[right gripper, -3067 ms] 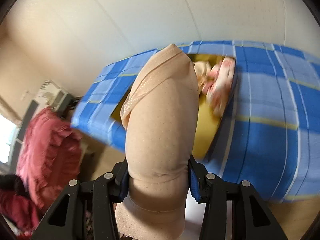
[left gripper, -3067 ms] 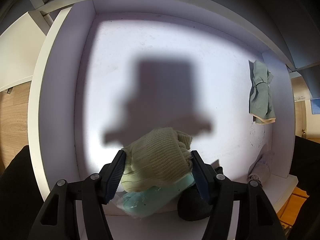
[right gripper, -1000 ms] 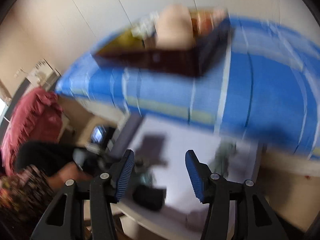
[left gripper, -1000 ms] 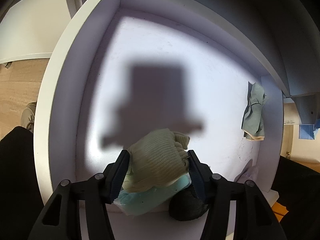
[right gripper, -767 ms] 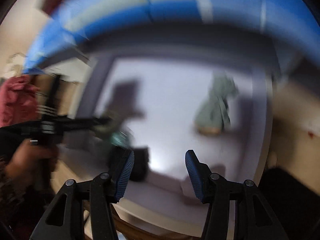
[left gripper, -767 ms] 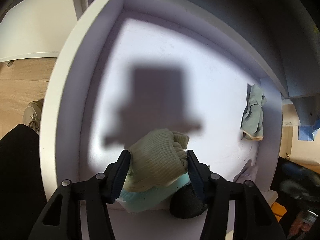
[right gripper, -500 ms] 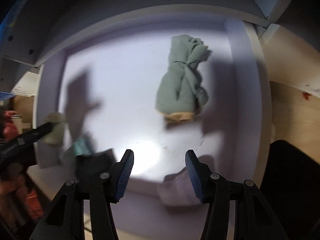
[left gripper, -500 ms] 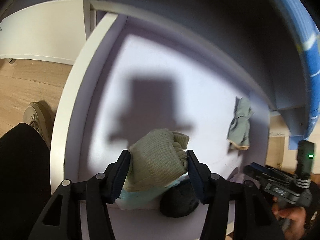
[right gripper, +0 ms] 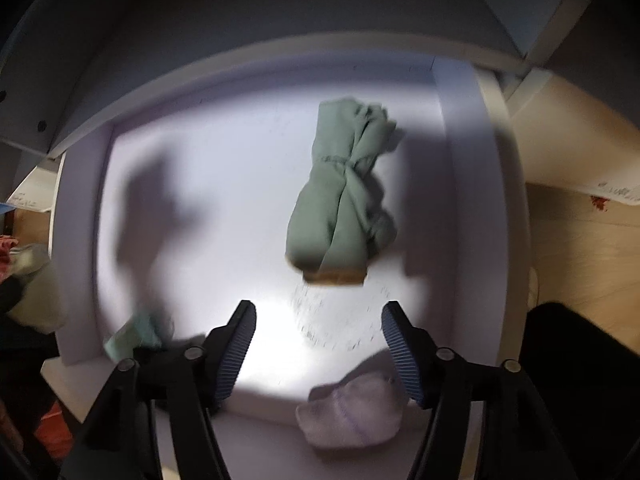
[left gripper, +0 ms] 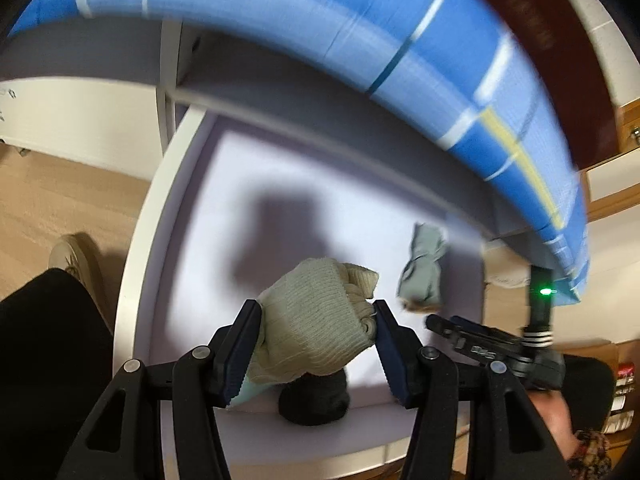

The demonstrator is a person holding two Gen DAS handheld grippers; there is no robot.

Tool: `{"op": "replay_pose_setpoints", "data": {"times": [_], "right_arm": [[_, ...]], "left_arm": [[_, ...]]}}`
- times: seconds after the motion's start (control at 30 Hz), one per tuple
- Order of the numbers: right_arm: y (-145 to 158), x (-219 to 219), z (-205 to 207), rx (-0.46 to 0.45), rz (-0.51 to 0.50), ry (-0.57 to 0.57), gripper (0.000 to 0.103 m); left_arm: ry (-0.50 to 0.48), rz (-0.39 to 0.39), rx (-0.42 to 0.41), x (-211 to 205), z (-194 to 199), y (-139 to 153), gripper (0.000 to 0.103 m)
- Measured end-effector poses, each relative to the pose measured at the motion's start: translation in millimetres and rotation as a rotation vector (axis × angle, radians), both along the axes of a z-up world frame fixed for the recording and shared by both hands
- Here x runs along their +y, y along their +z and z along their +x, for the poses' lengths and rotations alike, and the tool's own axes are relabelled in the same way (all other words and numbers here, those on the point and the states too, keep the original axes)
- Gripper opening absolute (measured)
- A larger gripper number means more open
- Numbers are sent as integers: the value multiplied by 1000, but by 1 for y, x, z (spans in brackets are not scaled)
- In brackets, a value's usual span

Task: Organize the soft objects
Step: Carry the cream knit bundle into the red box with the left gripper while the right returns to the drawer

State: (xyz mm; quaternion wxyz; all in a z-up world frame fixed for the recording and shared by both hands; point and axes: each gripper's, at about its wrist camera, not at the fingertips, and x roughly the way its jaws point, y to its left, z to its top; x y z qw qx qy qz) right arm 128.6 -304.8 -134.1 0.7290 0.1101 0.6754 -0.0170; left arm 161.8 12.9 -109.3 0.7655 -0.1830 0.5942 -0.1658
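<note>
Your left gripper (left gripper: 316, 330) is clamped on the ribbed cream knit roll (left gripper: 316, 328), held above the front of the white drawer (left gripper: 140, 240); it overhangs the pads, so it could snag the blue plaid mattress (left gripper: 360, 40) and slip. Your right gripper (right gripper: 318, 342), jaws opening and empty, hangs just in front of the green knotted cloth (right gripper: 340, 196); close early and you'll miss it, or catch the pale lilac sock (right gripper: 352, 416).

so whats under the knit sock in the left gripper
Below the knit sock a dark bundle and a pale teal item lie on the white drawer floor. The sock hides most of both.
</note>
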Motion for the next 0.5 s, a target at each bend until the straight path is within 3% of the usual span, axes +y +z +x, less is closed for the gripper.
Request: {"op": "replay_pose_setpoints", "data": {"times": [0.5], "right_arm": [[-6,-5,9,0,5,-33,68]], "left_arm": [[-56,-43,-221,3,-5,113,57]]}}
